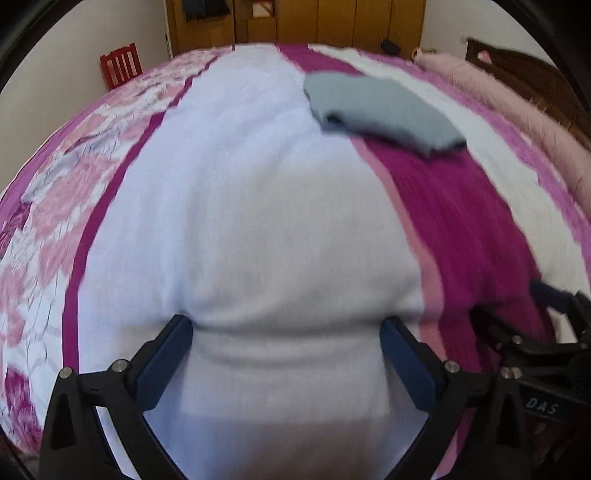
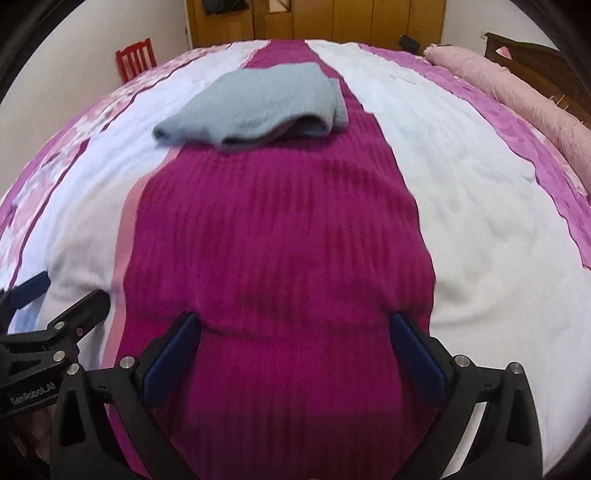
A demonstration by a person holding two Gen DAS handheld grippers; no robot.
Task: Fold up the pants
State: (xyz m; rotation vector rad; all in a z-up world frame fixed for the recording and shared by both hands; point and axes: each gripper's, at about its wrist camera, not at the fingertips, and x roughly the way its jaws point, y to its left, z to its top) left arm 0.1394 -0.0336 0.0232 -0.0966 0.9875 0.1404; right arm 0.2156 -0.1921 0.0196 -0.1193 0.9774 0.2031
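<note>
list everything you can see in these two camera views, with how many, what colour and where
pants: one, grey-blue, folded, lying far out on the bed across the magenta and white stripes
bedspread: one, magenta, white and pink stripes with a floral band at the left, covering the bed
bolster: one, pale pink, along the right edge of the bed
chair: one, red, by the wall beyond the bed's left side
wardrobe: one, brown wood, against the far wall
headboard: one, dark wood, far right
left gripper: one, black with blue pads, open over the white stripe, nothing between its jaws
right gripper: one, black with blue pads, open over the magenta stripe, nothing between its jaws
</note>
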